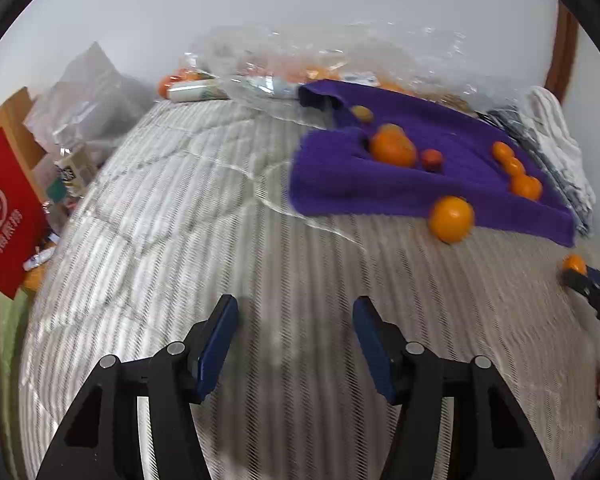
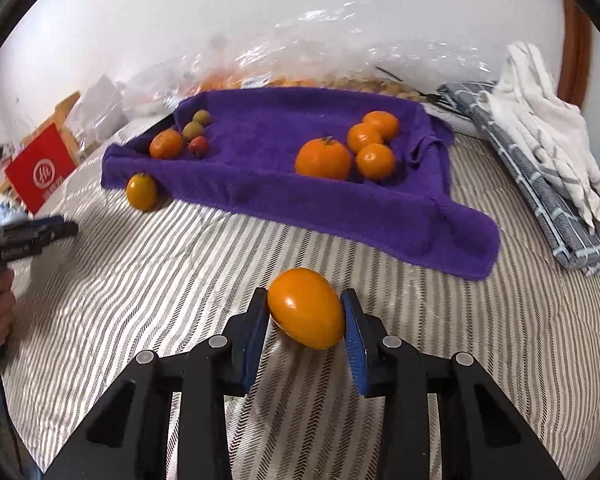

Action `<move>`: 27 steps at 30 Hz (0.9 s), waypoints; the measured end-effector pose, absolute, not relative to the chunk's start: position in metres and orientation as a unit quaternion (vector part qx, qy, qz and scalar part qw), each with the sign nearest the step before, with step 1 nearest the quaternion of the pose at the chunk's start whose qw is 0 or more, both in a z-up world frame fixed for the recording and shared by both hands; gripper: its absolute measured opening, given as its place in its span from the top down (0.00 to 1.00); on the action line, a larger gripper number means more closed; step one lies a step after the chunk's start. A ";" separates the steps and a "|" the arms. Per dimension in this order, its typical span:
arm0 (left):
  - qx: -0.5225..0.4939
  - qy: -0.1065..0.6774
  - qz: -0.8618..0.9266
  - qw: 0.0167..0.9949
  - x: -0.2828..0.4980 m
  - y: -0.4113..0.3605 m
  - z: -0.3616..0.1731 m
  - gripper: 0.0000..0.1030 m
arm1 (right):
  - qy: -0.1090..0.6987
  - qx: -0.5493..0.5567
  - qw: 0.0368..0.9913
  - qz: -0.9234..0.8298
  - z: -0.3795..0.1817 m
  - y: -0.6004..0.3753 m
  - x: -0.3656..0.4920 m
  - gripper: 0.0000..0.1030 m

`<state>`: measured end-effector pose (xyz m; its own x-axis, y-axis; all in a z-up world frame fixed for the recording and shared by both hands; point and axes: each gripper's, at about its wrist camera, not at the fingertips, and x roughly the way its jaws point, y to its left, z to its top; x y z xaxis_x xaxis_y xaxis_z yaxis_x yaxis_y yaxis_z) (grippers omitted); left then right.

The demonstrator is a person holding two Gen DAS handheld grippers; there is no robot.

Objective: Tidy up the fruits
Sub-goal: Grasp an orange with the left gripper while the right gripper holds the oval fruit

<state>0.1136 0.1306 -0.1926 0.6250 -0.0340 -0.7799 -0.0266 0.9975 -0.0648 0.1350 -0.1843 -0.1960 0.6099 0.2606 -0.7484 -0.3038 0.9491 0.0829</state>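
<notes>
My right gripper (image 2: 306,300) is shut on an oval orange fruit (image 2: 306,314), its blue pads pressing both sides just above the striped bed cover (image 2: 140,300). Beyond it lies a purple towel (image 2: 300,204). Several oranges (image 2: 324,159) sit on its right part. On its left part are one orange (image 2: 166,144), a small red fruit (image 2: 199,146) and two greenish ones (image 2: 192,131). A loose orange (image 2: 141,191) rests against the towel's near left edge. My left gripper (image 1: 296,308) stands open over bare cover with nothing between its fingers. That loose orange (image 1: 451,219) lies ahead of it to the right.
Clear plastic bags (image 2: 300,68) holding more fruit lie along the wall behind the towel. A grey checked cloth and a white towel (image 2: 540,128) are piled at the right. A red box (image 2: 40,172) stands off the bed's left edge among clutter.
</notes>
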 end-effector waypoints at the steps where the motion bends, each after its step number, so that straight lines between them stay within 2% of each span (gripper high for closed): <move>1: -0.044 0.439 -0.022 0.897 0.112 0.127 -0.191 0.46 | 0.410 -0.017 0.899 0.153 -0.195 -0.188 0.135 0.65; 4: -0.076 0.442 -0.073 0.891 0.112 0.107 -0.176 0.46 | 0.410 0.002 0.900 0.144 -0.195 -0.196 0.137 0.65; 9: -0.053 0.419 -0.070 0.904 0.132 0.076 -0.157 0.46 | 0.412 0.004 0.901 0.137 -0.195 -0.196 0.137 0.65; 18: -0.080 0.432 -0.068 0.896 0.178 0.056 -0.183 0.48 | 0.411 0.039 0.902 0.127 -0.196 -0.209 0.137 0.65; 23: -0.066 0.424 -0.059 0.901 0.181 0.049 -0.193 0.60 | 0.413 0.053 0.900 0.127 -0.197 -0.212 0.139 0.65; 24: -0.064 0.422 -0.066 0.902 0.181 0.048 -0.193 0.69 | 0.414 0.053 0.900 0.128 -0.197 -0.212 0.139 0.65; 27: -0.059 0.416 -0.078 0.904 0.177 0.046 -0.192 0.68 | 0.415 0.052 0.899 0.133 -0.198 -0.211 0.140 0.65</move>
<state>0.1772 0.0459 -0.1919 0.6408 -0.1911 -0.7436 0.0925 0.9807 -0.1723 0.1404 -0.2112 -0.1977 0.6205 0.2822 -0.7316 -0.1952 0.9592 0.2044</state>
